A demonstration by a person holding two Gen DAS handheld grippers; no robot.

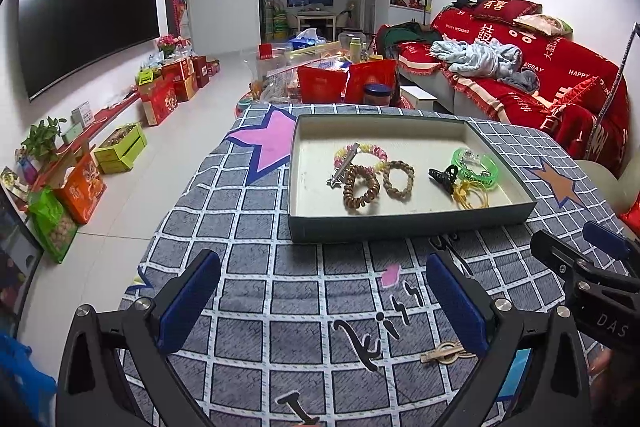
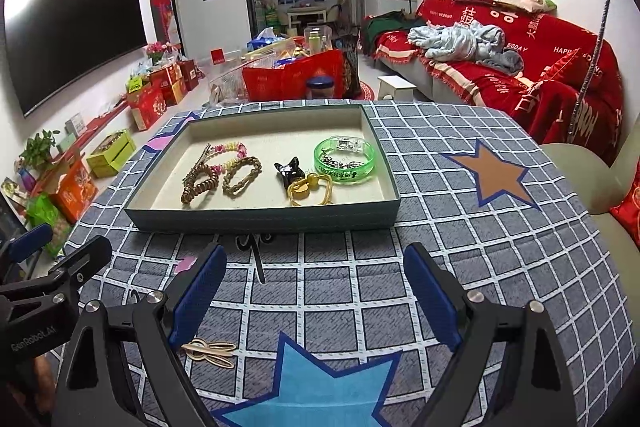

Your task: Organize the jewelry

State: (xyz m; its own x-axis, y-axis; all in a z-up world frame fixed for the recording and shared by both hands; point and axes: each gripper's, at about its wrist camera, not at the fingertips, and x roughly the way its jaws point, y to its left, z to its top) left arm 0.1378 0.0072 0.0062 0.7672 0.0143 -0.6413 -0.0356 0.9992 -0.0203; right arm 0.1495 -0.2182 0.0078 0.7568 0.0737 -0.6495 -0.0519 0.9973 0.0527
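Most of the sorting looks done. The tray (image 2: 264, 217) already holds a spiral hair tie (image 2: 200, 183), a brown bead bracelet (image 2: 242, 175), a pink and yellow bracelet (image 2: 232, 149), a metal hair clip (image 2: 198, 161), a black claw clip (image 2: 287, 167), a yellow hair tie (image 2: 312, 189) and a green bangle (image 2: 345, 157). As far as both views show, one piece is left outside it: a tan hair clip (image 2: 210, 350) lying flat on the checked cloth (image 2: 460, 227) that covers the bench.

The left gripper (image 1: 322, 307) has its jaws spread wide with nothing between them, and the right gripper (image 2: 316, 297) is likewise wide open and empty. Both sit on the near side of the tray, well short of its front wall.

In the left wrist view the tan hair clip (image 1: 446, 351) lies just beside the inner face of the right-hand jaw, low and close to the camera, partly tucked under that jaw. In the right wrist view it lies just beside the left-hand jaw, again near the base and not centred in the gap. So it rests between the two grippers, off to the inner side of each, and neither pair of jaws is lined up around it yet. Judging from this, what remains is to pick up that clip and set it in the tray, which lies straight ahead of both grippers.
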